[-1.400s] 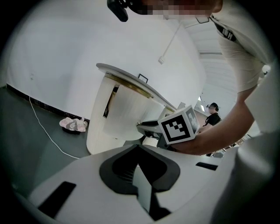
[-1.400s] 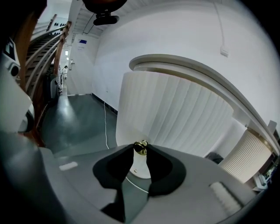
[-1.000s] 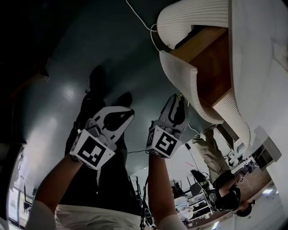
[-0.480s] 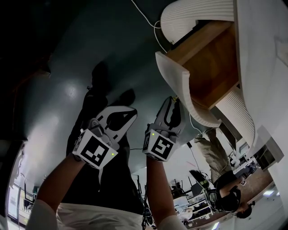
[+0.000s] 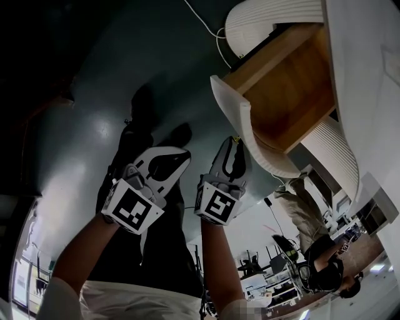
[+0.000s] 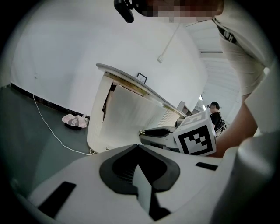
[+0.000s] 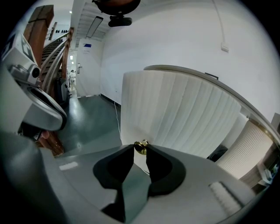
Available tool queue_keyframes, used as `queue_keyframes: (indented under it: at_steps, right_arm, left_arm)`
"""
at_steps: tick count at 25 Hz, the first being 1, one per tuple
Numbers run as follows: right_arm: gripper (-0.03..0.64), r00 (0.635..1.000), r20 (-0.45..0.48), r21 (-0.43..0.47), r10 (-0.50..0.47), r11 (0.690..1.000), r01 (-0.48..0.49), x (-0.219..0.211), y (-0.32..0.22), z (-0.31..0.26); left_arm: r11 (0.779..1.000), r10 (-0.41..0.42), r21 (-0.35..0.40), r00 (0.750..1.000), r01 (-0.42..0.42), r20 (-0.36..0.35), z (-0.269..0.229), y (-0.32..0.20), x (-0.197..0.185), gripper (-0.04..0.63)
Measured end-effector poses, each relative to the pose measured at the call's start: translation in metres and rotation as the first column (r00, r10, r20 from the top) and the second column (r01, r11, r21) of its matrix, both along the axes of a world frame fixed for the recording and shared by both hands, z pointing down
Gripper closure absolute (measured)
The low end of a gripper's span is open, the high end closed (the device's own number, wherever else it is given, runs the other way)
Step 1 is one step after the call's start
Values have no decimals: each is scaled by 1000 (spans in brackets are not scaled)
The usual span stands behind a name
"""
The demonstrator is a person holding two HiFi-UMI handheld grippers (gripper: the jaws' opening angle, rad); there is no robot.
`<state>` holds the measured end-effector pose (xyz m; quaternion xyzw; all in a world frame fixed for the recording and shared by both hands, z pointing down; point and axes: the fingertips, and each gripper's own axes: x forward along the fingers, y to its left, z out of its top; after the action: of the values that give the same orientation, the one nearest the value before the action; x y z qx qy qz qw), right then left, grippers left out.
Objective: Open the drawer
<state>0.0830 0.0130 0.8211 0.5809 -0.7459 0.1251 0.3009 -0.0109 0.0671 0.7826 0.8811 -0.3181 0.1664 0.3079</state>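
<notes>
Two grippers show in the head view, yet only one is working. The right gripper [image 5: 235, 145] has its jaws closed on the small brass knob [image 7: 140, 146] at the lower edge of the drawer front [image 7: 175, 113]. Its own view shows the pads pinching the knob from either side, with the ribbed white panel just behind. The grip likely sits there because the knob is the only purchase the smooth curved front offers, and a pinch on it lets a straight pull run along the drawer's line of travel. The drawer [image 5: 284, 94] stands at the upper right of the head view, already drawn part way out of the white ribbed cabinet [image 5: 275, 19], so its bare wooden inside lies open to view; how much travel is left I cannot tell. The right forearm [image 5: 215, 262] runs up from the near edge in a fairly straight line to the gripper, wrist and tool in line (a pose suited to hauling back toward the body rather than lifting). The left gripper [image 5: 181, 154] hangs just beside it on the left, apart from the drawer, with its jaws shut together on nothing. Its own view shows the tips meeting, with only the cabinet and the dark floor [image 6: 26, 148] beyond. It seems parked out of the way, since one hand is enough for this pull. A white cable [image 5: 203, 25] trails across the floor at the far end, well apart from both hands.
</notes>
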Motion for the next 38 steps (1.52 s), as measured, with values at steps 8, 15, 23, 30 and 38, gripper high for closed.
queue_keyframes:
  at_steps: [8, 15, 23, 30, 38]
  right_arm:
    - [519, 999, 40, -14, 29, 1000, -28, 1, 0, 0]
    - [514, 996, 71, -49, 52, 998, -49, 7, 5, -4]
    - [514, 992, 130, -19, 1, 1000, 1, -1, 10, -49]
    - [514, 981, 193, -20, 12, 1000, -9, 14, 9, -107]
    - [514, 956, 291, -4, 47, 999, -48, 41, 0, -182]
  left_arm:
    - [1000, 14, 0, 1000, -14, 15, -5, 10, 0, 588]
    - [999, 26, 25, 999, -27, 41, -30, 1, 1, 588]
    - [999, -8, 40, 1000, 7, 29, -67, -12, 8, 588]
    - [998, 3, 56, 999, -6, 51, -111, -19, 24, 588]
    - [995, 19, 92, 997, -25, 69, -173, -29, 45, 588]
